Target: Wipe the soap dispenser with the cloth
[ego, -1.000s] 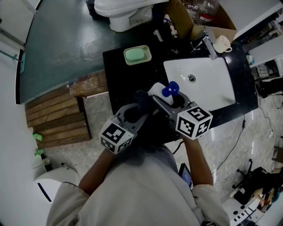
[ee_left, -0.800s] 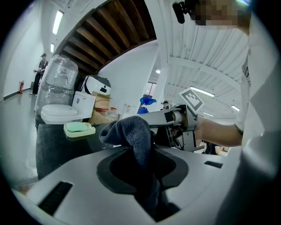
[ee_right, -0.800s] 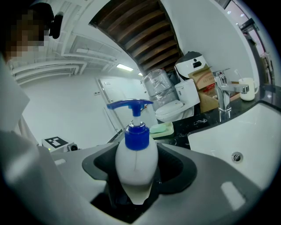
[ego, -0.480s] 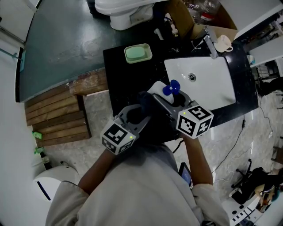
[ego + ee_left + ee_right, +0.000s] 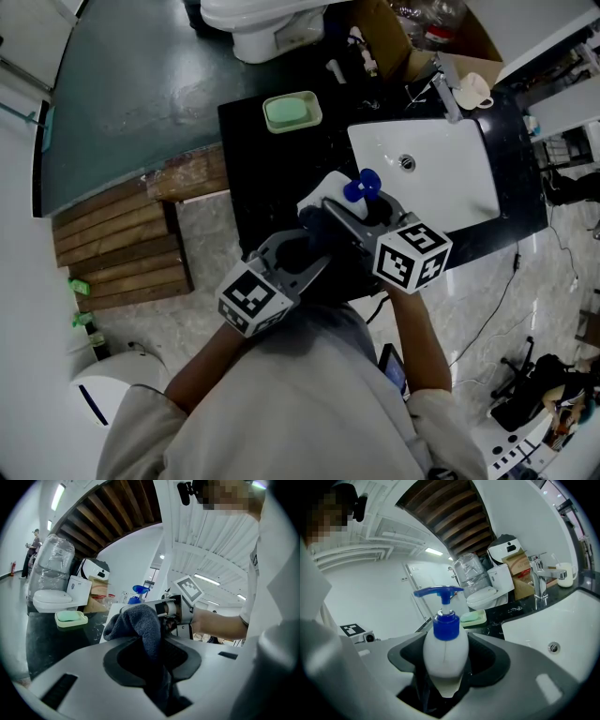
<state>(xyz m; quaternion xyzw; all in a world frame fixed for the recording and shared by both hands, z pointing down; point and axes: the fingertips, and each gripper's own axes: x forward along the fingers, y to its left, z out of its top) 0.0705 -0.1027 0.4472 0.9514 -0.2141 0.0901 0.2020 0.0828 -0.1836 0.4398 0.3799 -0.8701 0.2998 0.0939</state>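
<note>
Left gripper (image 5: 157,677): I see it clamped on the cloth (image 5: 140,625), tail buried inside.
Right gripper (image 5: 443,686): clamped on soap dispenser (image 5: 445,656), base hidden.

The head camera looks steeply down from above, with the sink (image 5: 459,187) at 2 o'clock. Both gripper cameras sit close behind their jaws, facing almost level. All views share the green soap dish (image 5: 292,112).

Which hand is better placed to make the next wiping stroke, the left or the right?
Left. The left claw is shut on the dark cloth, close beside the soap dispenser. The right claw is clamped on that dispenser, so it probably should only hold it steady.
</note>
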